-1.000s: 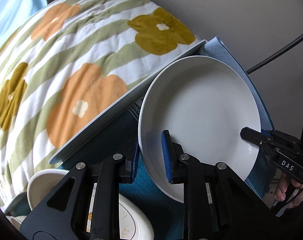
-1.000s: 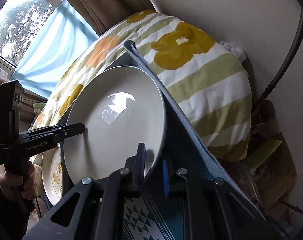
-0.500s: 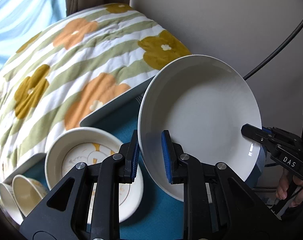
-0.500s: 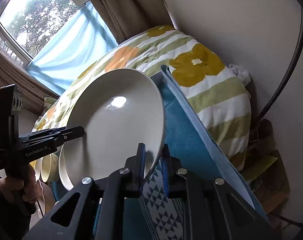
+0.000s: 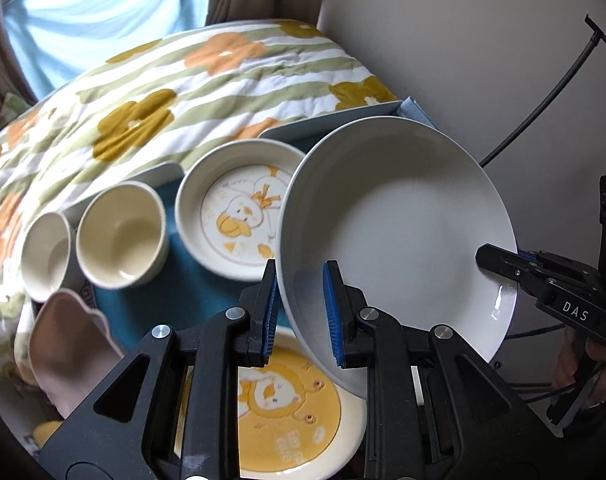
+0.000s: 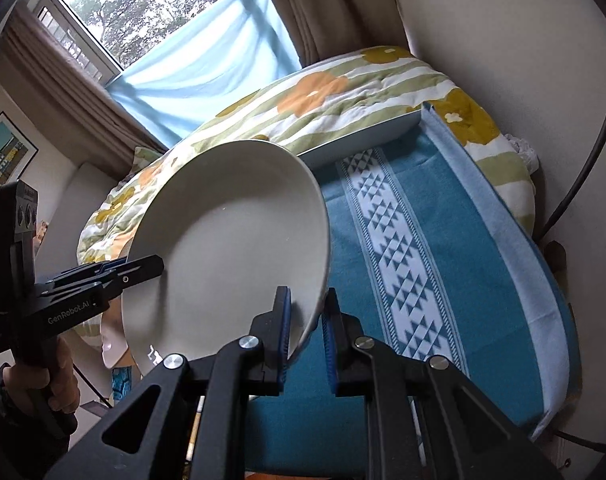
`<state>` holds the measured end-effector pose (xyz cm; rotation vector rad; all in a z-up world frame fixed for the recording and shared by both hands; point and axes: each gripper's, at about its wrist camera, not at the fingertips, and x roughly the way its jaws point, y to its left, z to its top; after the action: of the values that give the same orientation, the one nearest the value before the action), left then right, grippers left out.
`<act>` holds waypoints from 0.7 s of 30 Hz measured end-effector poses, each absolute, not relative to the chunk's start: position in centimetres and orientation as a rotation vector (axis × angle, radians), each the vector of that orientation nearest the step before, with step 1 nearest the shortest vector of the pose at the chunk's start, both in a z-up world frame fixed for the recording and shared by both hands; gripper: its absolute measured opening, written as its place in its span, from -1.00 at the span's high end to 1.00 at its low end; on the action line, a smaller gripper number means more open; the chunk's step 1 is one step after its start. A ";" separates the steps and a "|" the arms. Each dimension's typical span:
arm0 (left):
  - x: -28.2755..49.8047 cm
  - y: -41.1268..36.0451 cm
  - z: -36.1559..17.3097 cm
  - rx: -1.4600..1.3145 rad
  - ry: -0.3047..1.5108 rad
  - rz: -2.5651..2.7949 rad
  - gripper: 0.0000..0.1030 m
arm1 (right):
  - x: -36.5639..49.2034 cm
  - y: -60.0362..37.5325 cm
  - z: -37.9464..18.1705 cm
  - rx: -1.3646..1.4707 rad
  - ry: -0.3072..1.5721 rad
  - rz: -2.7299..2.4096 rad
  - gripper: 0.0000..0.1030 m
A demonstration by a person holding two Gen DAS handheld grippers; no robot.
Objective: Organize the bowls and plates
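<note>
You hold the white plate tilted in the air above the teal cloth. Your left gripper has its fingers pinching the plate's near rim, and your right gripper pinches the opposite rim. Two cups and a duck plate sit on the tabletop by the far edge.

Crockery on teal cloth

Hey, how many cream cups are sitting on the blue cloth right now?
2. One cup stands left of the duck-print dish; the other cup is right beside it, further left. The raised white plate may hide more.
</note>
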<state>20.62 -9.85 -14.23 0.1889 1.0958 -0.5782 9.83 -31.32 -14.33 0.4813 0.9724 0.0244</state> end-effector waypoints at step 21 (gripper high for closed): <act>12.4 2.4 -22.7 -0.007 1.238 -0.293 0.64 | 9.1 -20.8 -22.0 0.278 1.176 0.287 0.73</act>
<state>12.41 2.40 -22.73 -0.0068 1.2376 -0.2933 9.11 -20.80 -22.03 0.2782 1.1761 0.2873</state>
